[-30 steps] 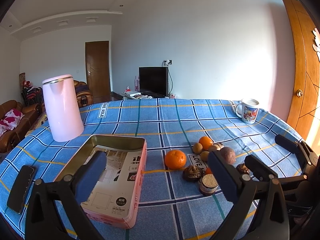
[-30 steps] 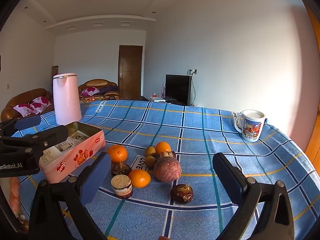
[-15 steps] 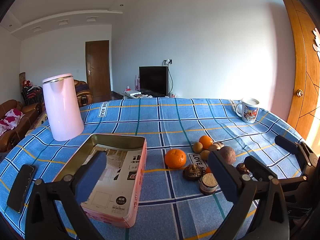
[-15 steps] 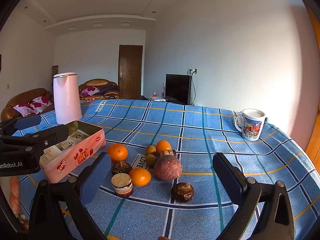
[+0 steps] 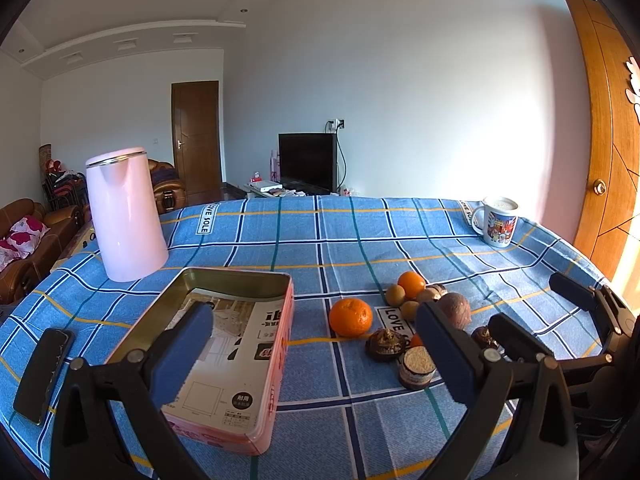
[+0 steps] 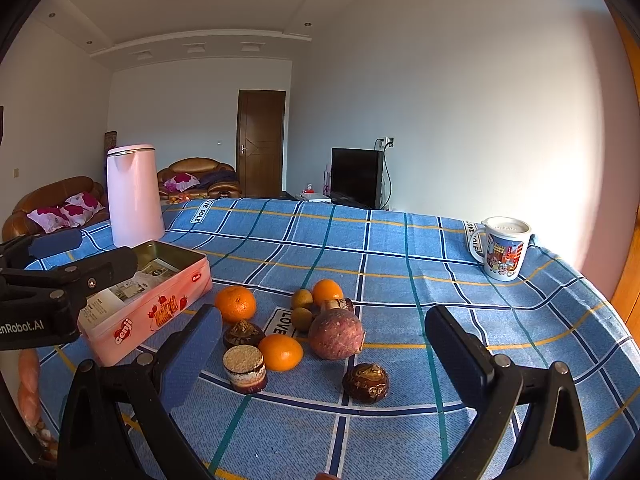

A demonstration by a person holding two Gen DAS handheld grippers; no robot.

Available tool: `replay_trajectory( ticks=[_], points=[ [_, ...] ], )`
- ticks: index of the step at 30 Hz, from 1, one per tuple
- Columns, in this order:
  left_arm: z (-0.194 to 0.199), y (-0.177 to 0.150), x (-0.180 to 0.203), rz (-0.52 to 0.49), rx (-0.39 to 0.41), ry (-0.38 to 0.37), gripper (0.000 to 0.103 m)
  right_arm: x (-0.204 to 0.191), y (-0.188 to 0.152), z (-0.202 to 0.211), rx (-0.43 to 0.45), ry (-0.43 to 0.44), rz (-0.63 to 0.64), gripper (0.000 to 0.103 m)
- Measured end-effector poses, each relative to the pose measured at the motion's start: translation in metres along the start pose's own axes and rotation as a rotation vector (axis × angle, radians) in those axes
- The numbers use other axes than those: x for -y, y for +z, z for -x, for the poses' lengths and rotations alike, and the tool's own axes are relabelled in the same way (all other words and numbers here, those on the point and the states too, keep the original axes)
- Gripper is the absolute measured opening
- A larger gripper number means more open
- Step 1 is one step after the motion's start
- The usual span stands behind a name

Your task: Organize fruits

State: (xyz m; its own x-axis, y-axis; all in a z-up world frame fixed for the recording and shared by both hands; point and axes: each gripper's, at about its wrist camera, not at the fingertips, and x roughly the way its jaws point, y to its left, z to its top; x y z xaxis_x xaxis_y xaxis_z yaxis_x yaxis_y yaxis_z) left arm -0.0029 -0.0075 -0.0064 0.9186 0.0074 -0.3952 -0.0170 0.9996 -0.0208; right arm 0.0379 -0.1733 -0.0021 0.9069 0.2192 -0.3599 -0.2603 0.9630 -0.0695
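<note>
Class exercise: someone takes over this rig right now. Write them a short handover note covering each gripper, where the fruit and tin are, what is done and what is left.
Left gripper: open, empty, over the pink tin.
Right gripper: open, empty, facing the fruit pile.
The tin holds only a printed leaflet, no fruit.
All fruit lies loose on the blue tablecloth: three oranges, e.g., small brownish fruits, a large reddish fruit.
Done: nothing sorted yet.
Left: probably move the fruit into the tin.
</note>
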Motion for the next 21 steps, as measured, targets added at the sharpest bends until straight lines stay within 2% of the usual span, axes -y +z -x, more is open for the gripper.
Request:
replay_trajectory(
  ticks=[21],
  points=[
    [-0.013, -0.007, 0.011, -0.014, -0.027, -0.006, 0.103, 0.019, -0.005, -0.003, -0.018, -0.022, -0.04, 0.102]
  ],
)
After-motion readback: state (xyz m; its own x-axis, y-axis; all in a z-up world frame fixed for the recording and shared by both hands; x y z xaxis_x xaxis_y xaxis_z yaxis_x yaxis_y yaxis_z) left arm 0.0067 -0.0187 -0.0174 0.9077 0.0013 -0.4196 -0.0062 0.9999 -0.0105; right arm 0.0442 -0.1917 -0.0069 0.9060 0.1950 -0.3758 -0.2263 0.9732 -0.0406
